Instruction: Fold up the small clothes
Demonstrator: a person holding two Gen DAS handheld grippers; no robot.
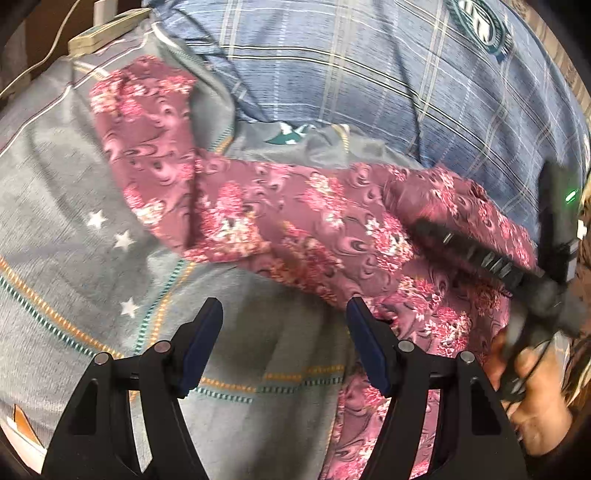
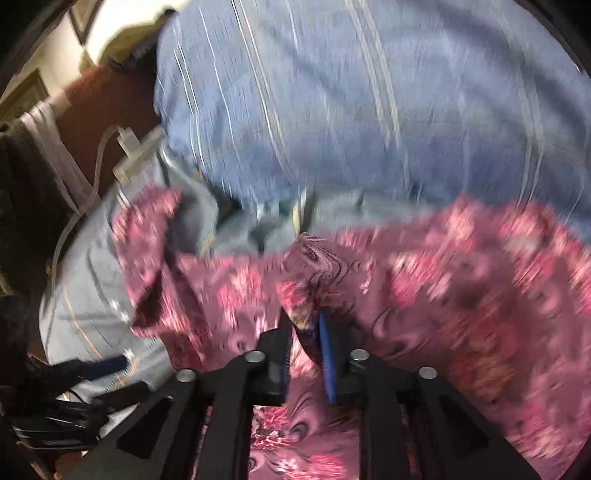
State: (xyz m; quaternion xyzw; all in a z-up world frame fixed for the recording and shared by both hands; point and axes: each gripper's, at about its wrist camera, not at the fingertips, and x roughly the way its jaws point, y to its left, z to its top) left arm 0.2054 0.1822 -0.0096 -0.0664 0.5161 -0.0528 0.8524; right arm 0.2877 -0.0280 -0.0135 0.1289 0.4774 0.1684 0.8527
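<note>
A maroon floral garment (image 1: 295,221) lies spread across a grey bedsheet (image 1: 55,192), one leg reaching up to the far left. My left gripper (image 1: 284,321) is open and empty just above the sheet, its right finger at the garment's near edge. My right gripper (image 2: 304,321) is shut on a bunched fold of the same garment (image 2: 461,295) and lifts it; this view is motion-blurred. The right gripper also shows in the left wrist view (image 1: 480,254), over the garment's right part, with the hand holding it.
A blue plaid pillow (image 1: 388,74) lies along the far side of the bed. A beige power strip (image 1: 107,31) with white cables sits at the far left corner. The sheet carries white stars and dotted stripes (image 1: 122,240).
</note>
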